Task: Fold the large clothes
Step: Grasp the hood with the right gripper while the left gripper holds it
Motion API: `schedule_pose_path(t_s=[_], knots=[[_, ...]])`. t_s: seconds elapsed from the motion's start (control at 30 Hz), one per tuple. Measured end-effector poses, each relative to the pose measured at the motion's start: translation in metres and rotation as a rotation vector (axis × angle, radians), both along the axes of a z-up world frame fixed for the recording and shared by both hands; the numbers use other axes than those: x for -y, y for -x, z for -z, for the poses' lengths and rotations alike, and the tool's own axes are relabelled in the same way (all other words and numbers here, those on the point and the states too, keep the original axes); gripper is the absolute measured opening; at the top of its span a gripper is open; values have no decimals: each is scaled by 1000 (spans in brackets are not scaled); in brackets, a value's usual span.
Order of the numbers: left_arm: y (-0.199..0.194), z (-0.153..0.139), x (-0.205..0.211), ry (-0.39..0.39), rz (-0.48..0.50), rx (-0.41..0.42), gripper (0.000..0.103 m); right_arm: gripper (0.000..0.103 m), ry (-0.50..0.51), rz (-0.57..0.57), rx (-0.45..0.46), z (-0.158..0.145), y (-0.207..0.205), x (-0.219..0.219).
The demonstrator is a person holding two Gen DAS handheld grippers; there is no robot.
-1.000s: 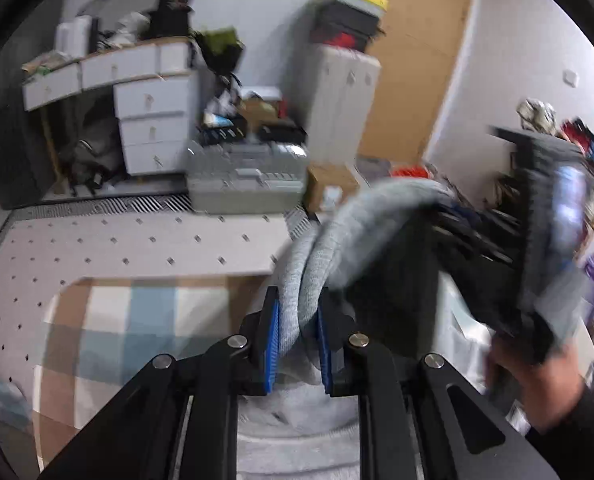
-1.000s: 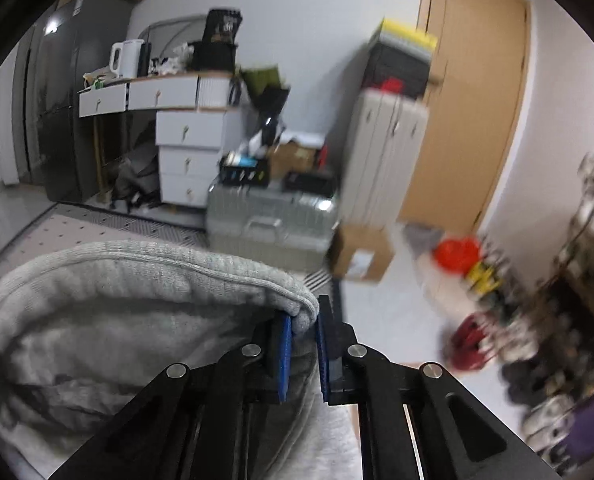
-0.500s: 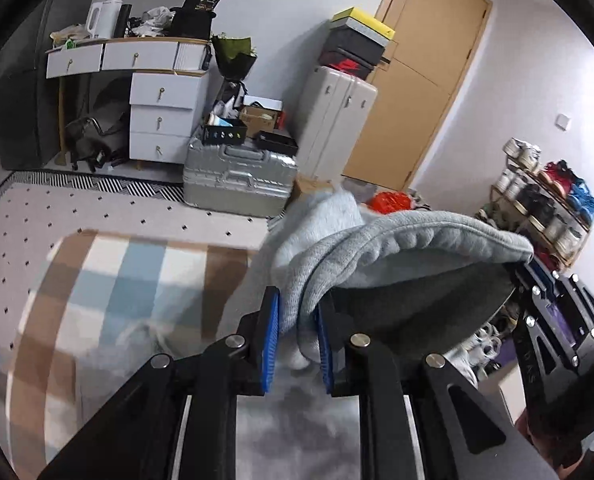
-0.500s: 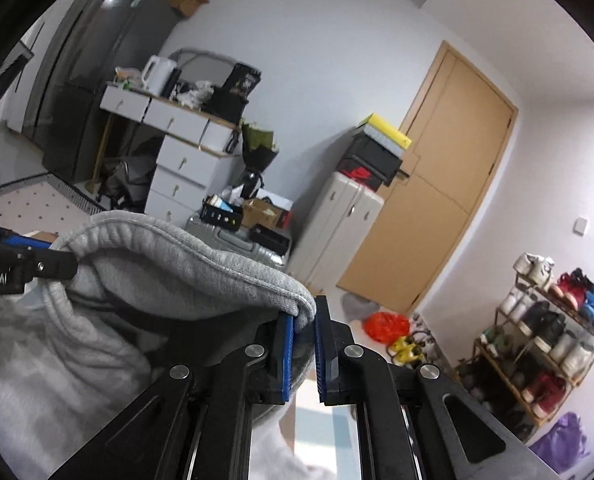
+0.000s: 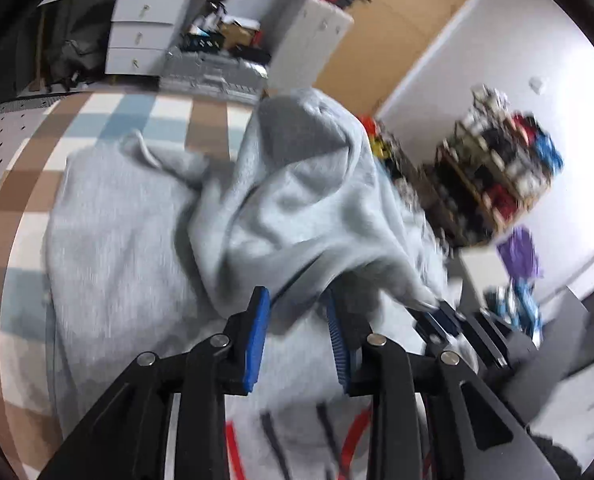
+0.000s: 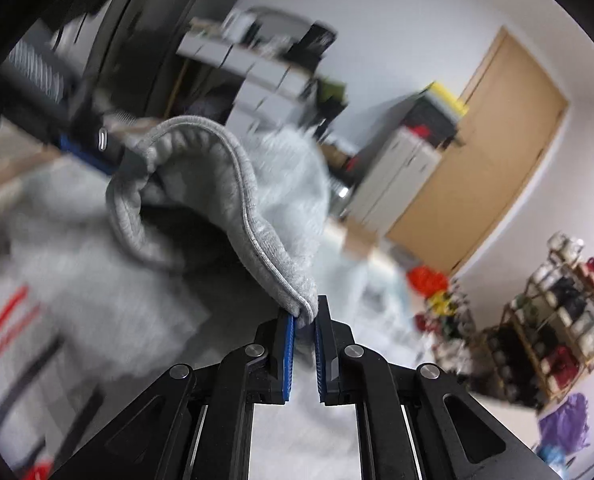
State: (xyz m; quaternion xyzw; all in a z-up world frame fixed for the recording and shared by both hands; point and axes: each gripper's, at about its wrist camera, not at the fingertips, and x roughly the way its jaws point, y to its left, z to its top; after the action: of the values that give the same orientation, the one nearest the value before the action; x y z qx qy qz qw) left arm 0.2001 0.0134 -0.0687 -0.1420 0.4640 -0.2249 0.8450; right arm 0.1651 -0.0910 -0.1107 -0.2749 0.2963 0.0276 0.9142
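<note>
left claw (image 5: 297,316) is letting go, its blue pads spreading with the grey sweatshirt (image 5: 145,248) hem loose in the gap, not pressed by either pad. right claw (image 6: 304,322) is clamped tight on the ribbed hem (image 6: 257,236), a thick fold of cloth pinched at the very tips. the sweatshirt itself lies spread over the checked blanket (image 5: 21,184), its lower part carried over the body in a raised hump, one sleeve trailing off toward the far edge.

how it handles: soft, limp fleece, fairly bulky, no stiffness at all, so it sags and bunches wherever it isn't held. not slippery, not fragile. the ribbed hem is the sensible place to grab, since it's the thickest, firmest band, and taking it at two spaced points keeps the fold edge straight.

writing? there's a red and dark print (image 5: 281,444) on the front near the left claw, but too blurred to read. nothing else legible in the room either.
</note>
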Motion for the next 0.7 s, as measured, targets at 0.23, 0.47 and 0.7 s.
schedule_pose_path(t_s=[0.23,0.47,0.7], knots=[[22,-14,5,-111,112,58,24,26,-88,52,-240,36,15,17],[-23,-42,24,-154,99,73,43,88,-309,81,-190,10,55,33],[-92,-21,81,-178,109,-71,80,98,-539,50,-26,-41,94,46]])
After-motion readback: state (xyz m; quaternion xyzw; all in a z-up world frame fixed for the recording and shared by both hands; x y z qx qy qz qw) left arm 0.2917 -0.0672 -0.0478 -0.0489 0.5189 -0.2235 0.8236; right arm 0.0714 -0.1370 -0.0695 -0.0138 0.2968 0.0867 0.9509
